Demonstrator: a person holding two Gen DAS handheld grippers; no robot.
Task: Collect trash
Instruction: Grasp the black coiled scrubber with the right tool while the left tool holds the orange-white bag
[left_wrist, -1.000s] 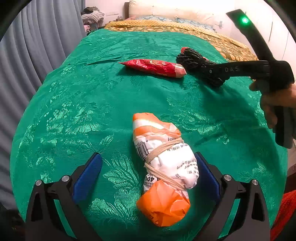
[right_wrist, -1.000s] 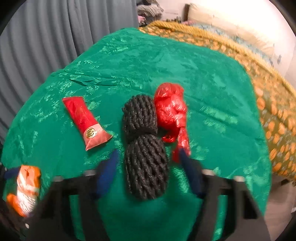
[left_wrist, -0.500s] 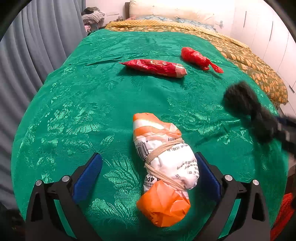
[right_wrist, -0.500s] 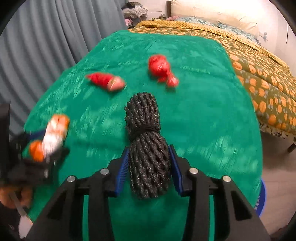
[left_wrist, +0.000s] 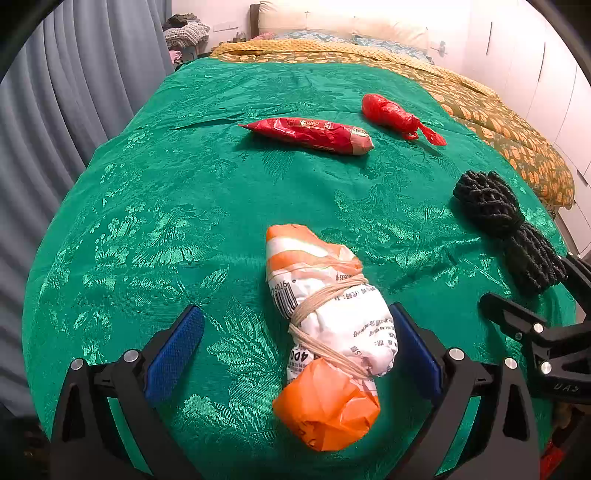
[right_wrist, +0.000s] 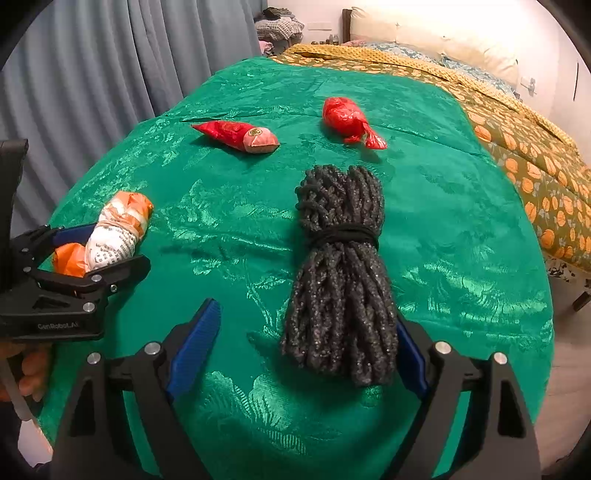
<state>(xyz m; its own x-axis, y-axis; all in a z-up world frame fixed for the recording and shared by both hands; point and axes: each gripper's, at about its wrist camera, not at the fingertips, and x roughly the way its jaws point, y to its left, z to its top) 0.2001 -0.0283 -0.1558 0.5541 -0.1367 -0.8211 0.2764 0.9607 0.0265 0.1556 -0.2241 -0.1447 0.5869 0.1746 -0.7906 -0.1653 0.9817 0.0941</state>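
An orange and white wrapped bundle (left_wrist: 325, 332) tied with string lies on the green bedspread (left_wrist: 184, 206) between the open fingers of my left gripper (left_wrist: 295, 350); it also shows in the right wrist view (right_wrist: 114, 236). A black rope bundle (right_wrist: 341, 273) lies on the cloth between the open fingers of my right gripper (right_wrist: 303, 343), touching the right pad; it also shows in the left wrist view (left_wrist: 506, 225). A red snack packet (left_wrist: 310, 134) and a red knotted plastic bag (left_wrist: 395, 114) lie farther back.
An orange-patterned blanket (right_wrist: 535, 147) covers the bed's right side, with pillows (left_wrist: 343, 31) at the head. Grey curtains (left_wrist: 74, 92) hang on the left. The bed edge drops off on the right, floor (right_wrist: 569, 362) beyond.
My right gripper carried the black rope bundle back toward the near edge of the bed, set it down and opened. The left gripper has not moved.
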